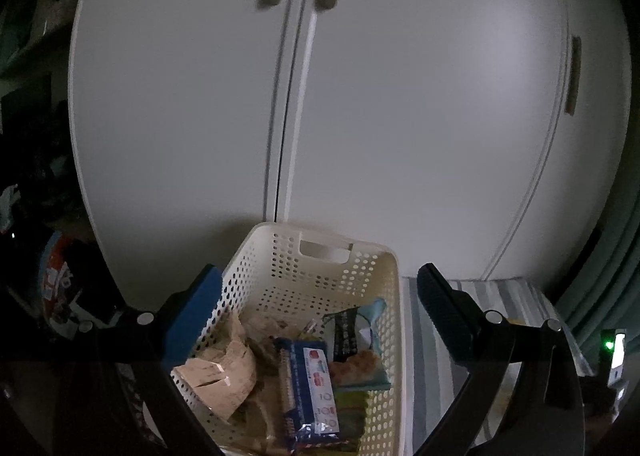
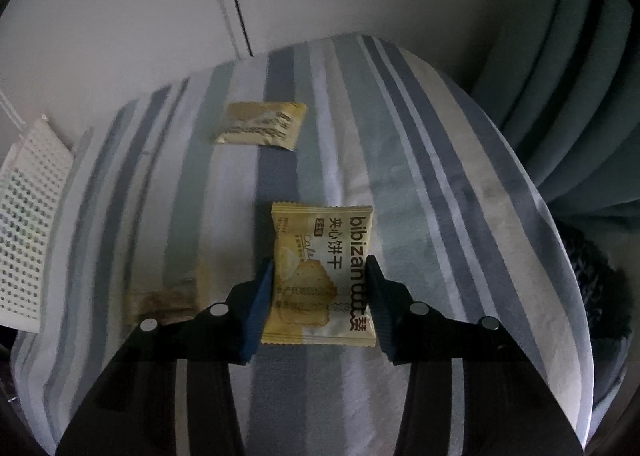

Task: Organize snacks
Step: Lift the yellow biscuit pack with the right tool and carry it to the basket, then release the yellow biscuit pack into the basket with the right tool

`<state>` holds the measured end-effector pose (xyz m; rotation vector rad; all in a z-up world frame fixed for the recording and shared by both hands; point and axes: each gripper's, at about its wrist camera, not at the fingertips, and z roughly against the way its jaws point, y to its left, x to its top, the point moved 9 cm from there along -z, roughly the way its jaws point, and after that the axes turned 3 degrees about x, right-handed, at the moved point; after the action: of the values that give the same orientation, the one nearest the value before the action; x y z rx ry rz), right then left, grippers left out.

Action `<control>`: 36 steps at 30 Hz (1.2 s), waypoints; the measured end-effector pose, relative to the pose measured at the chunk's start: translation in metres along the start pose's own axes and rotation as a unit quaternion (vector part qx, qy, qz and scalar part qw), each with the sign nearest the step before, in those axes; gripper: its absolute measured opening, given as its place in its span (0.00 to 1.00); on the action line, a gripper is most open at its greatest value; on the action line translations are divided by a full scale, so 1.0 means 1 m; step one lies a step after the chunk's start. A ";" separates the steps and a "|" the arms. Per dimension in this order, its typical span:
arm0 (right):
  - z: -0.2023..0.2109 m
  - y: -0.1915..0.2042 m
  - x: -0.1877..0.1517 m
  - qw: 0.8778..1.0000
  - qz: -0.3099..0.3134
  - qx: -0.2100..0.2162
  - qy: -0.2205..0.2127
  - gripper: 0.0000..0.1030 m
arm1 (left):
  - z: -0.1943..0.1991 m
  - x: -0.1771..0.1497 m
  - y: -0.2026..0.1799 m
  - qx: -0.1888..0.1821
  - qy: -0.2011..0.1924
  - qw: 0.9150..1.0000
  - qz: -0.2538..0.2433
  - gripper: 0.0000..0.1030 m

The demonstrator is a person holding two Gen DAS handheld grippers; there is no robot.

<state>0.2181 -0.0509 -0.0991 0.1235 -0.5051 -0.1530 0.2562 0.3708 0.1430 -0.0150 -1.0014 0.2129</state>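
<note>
A white perforated basket (image 1: 280,256) holds several snack packets, among them a blue-and-white packet (image 1: 314,388) and brown packets (image 1: 220,376). My left gripper (image 1: 320,270) hovers open over the basket, with nothing between its fingers. In the right wrist view my right gripper (image 2: 320,276) is shut on a yellow biscuit packet (image 2: 320,256), gripped by its two side edges above the striped cloth (image 2: 420,175). A second yellow packet (image 2: 260,123) lies farther back on the cloth. A brownish packet (image 2: 168,296) lies left of the gripper. The basket's side (image 2: 28,223) shows at the left edge.
White wardrobe doors (image 1: 180,95) stand right behind the basket and cloth. A teal curtain (image 2: 568,75) hangs to the right, with a dark object (image 2: 596,280) below it. A printed bag (image 1: 56,288) sits left of the basket. A green light (image 1: 609,344) glows at the far right.
</note>
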 end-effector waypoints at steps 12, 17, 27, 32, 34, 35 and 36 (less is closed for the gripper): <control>0.072 0.148 0.039 0.984 0.092 0.135 -0.065 0.44 | 0.009 0.009 0.032 0.017 -0.013 0.999 0.043 0.97; 0.102 0.235 0.039 0.964 0.142 0.212 -0.079 0.44 | 0.016 0.012 0.039 0.021 -0.022 0.998 0.051 0.97; 0.111 0.359 0.010 0.932 0.217 0.284 -0.055 0.44 | 0.038 0.025 0.059 0.050 -0.056 0.996 0.056 0.97; 0.096 0.397 -0.009 0.924 0.245 0.294 -0.029 0.44 | 0.042 0.029 0.077 0.069 -0.064 0.993 0.072 0.97; 0.090 0.408 -0.015 0.921 0.249 0.298 -0.020 0.45 | 0.043 0.029 0.085 0.072 -0.065 0.992 0.082 0.97; 0.087 0.410 -0.017 0.921 0.249 0.299 -0.014 0.46 | 0.044 0.029 0.089 0.073 -0.066 0.991 0.088 0.97; 0.085 0.410 -0.019 0.921 0.249 0.299 -0.010 0.46 | 0.045 0.030 0.092 0.075 -0.067 0.991 0.093 0.97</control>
<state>0.2076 0.3475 0.0297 0.5852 -0.5770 0.5076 0.2183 0.4629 0.1817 0.0436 -1.1166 0.4647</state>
